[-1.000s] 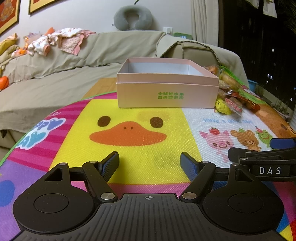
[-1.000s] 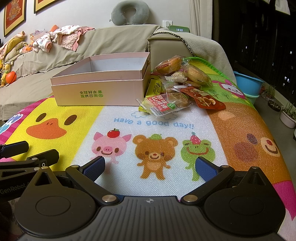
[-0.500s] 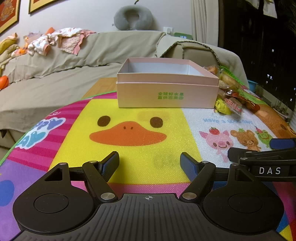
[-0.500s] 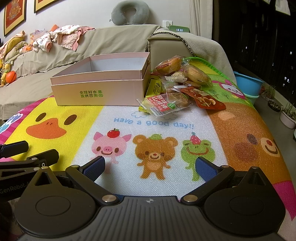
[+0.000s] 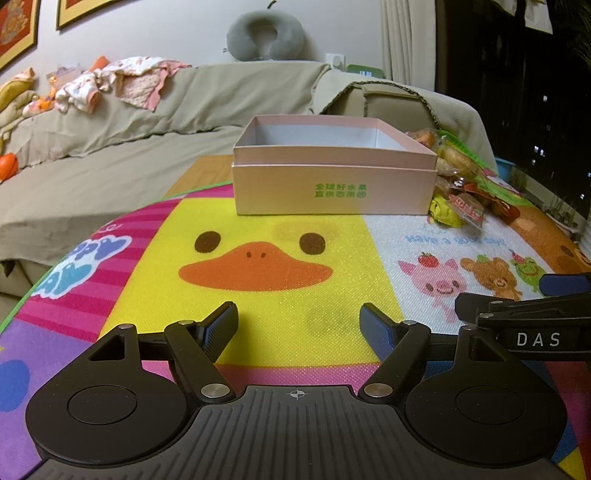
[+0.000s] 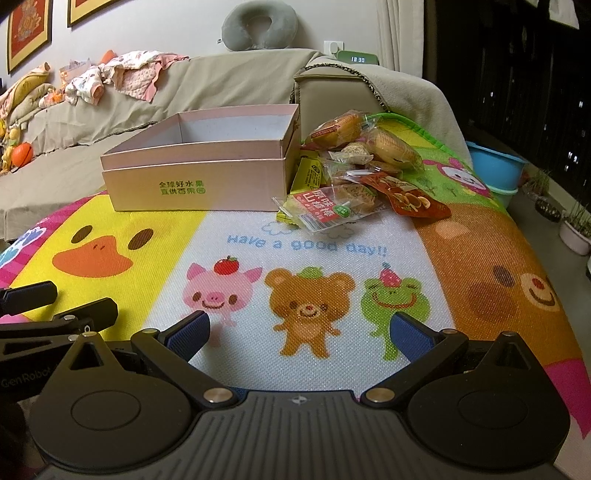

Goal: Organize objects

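An open, empty pink box (image 5: 332, 184) with green lettering stands at the far side of a cartoon mat; it also shows in the right wrist view (image 6: 207, 173). A pile of wrapped snacks (image 6: 354, 177) lies just right of the box, partly hidden behind it in the left wrist view (image 5: 458, 188). My left gripper (image 5: 299, 325) is open and empty, low over the yellow duck print. My right gripper (image 6: 299, 332) is open and empty over the bear print, well short of the snacks. The right gripper's side shows at the left view's right edge (image 5: 524, 314).
The colourful mat (image 6: 480, 266) covers the table. A covered sofa (image 5: 110, 147) with clothes and a grey neck pillow (image 5: 264, 35) runs behind. A blue basin (image 6: 495, 166) stands on the floor to the right, with plant pots beyond.
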{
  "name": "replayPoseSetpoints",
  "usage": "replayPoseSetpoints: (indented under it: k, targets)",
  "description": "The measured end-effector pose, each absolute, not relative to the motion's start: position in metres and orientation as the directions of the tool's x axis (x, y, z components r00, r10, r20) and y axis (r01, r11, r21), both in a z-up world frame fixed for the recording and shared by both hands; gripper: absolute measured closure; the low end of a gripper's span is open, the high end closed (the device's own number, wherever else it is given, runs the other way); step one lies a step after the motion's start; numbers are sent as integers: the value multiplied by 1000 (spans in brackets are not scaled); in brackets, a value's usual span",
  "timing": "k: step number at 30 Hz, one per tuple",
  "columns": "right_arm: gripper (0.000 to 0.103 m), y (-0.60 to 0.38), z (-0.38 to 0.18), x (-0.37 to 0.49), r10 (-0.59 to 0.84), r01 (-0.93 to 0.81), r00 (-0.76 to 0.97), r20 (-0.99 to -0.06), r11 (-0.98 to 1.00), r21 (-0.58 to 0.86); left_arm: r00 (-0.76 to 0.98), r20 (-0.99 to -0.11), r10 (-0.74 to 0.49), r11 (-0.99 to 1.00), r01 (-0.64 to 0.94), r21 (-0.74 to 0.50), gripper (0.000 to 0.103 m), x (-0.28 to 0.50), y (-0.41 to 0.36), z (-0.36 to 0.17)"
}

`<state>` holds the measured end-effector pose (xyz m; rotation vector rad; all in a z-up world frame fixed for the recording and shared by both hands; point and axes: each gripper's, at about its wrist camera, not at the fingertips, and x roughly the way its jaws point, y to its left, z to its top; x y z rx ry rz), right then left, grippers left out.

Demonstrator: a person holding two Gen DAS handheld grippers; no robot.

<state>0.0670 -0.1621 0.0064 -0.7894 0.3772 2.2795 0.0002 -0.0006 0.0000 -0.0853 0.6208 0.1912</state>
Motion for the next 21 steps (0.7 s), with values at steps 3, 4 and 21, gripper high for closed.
replayPoseSetpoints:
  k: [3, 4, 21]
  targets:
    - [0, -164, 7, 64, 515, -682, -577, -634, -731, 28, 796, -588, 143, 980, -198, -29, 23, 0, 0, 0]
    - [0, -163, 7, 64, 508, -678, -578, -638, -735, 28, 793, -593, 143, 981, -192, -20, 23, 1, -1, 1]
    - [0, -119, 28, 15, 113, -441, -353, -929, -895, 59, 596, -782, 184, 976, -203, 75, 32, 94, 39, 117]
